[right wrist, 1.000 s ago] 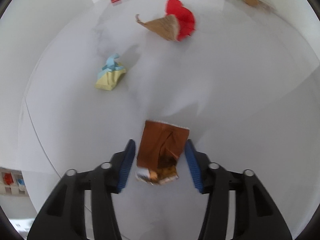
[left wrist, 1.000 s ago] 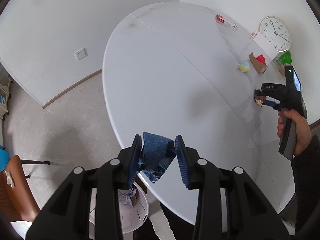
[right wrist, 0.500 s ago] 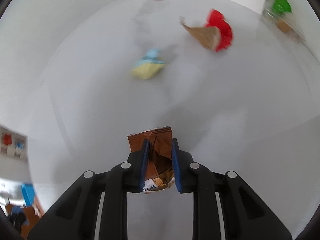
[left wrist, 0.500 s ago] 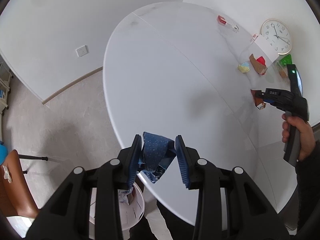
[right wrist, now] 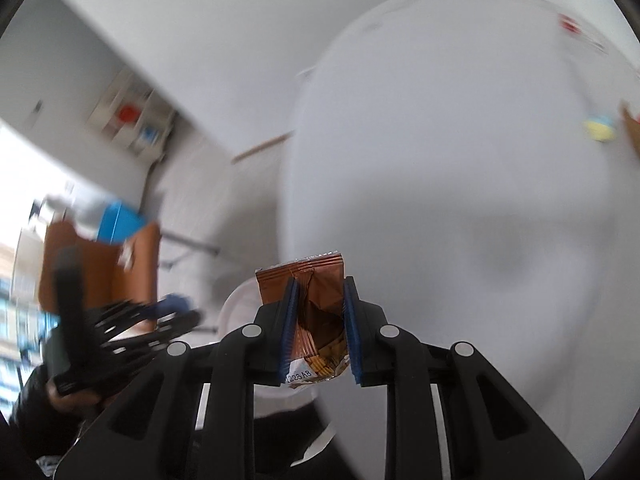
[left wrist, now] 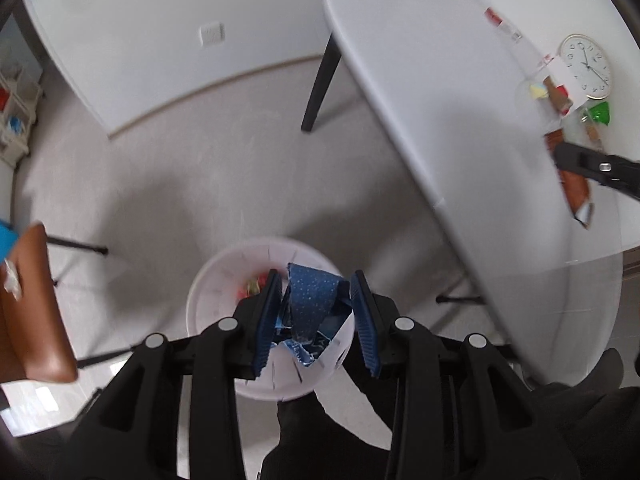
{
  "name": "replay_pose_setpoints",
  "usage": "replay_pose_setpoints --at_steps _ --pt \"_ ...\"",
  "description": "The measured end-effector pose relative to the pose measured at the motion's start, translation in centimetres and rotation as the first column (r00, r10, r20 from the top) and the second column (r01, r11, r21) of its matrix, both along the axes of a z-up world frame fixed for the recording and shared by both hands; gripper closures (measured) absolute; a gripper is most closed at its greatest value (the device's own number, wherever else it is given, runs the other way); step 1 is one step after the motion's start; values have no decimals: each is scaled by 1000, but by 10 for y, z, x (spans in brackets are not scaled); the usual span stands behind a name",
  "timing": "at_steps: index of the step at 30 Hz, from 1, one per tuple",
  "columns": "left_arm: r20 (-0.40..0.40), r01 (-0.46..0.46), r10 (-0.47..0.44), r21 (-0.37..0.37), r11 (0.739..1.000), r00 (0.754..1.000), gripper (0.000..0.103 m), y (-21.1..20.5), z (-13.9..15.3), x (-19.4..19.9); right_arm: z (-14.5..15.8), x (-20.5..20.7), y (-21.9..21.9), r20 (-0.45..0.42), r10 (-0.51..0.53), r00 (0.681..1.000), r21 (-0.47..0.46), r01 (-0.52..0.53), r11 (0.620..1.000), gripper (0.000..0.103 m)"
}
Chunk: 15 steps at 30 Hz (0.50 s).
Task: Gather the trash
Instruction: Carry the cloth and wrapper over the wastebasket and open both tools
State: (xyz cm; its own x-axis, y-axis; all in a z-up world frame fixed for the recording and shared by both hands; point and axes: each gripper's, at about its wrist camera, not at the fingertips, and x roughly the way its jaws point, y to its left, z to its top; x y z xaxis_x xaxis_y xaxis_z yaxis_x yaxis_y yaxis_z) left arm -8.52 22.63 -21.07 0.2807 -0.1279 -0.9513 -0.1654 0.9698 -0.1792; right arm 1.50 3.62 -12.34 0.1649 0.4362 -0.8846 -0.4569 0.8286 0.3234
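Over the white bin [left wrist: 224,280] on the floor, left gripper [left wrist: 316,312] has its jaws opening, blue wrapper [left wrist: 310,304] between them, right pad clear of it. Right gripper [right wrist: 318,320] is clamped on a brown wrapper [right wrist: 316,280] above the table edge [right wrist: 304,208]. Yellow scrap [right wrist: 600,130] sits far across; brown chair [left wrist: 36,304] beside the bin.

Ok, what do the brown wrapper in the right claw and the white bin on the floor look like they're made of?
The brown wrapper looks like thin metallised plastic film: coppery sheen, sharp creases, a crimped ribbed seal along its top edge, printed code at the bottom. The white bin looks like matte moulded plastic, judging by its smooth wall with cut slots; motion blur leaves that less certain.
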Motion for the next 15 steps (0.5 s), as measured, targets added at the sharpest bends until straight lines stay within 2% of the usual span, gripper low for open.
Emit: replay_pose_setpoints --at_steps 1,3,6,8,11,15 --pt "-16 -4 3 -9 1000 1000 61 3 -9 -5 -1 -9 14 2 35 999 -9 -35 999 80" --pt "-37 -6 5 -30 1000 999 39 9 -24 -15 -1 -24 36 12 85 996 -33 -85 996 80" --pt "-64 -18 15 -57 998 998 28 17 -38 -31 -4 -40 62 20 138 990 -57 -137 989 80" --pt "-59 -29 26 -55 998 998 18 23 -36 -40 -6 -55 77 25 162 986 -73 -160 984 80" --pt "-27 -53 52 -31 998 998 11 36 -22 -49 -9 -72 85 32 189 981 -89 -186 979 80" --pt "-3 -149 149 0 989 989 8 68 2 -67 -25 -87 100 29 234 972 -95 -230 968 80"
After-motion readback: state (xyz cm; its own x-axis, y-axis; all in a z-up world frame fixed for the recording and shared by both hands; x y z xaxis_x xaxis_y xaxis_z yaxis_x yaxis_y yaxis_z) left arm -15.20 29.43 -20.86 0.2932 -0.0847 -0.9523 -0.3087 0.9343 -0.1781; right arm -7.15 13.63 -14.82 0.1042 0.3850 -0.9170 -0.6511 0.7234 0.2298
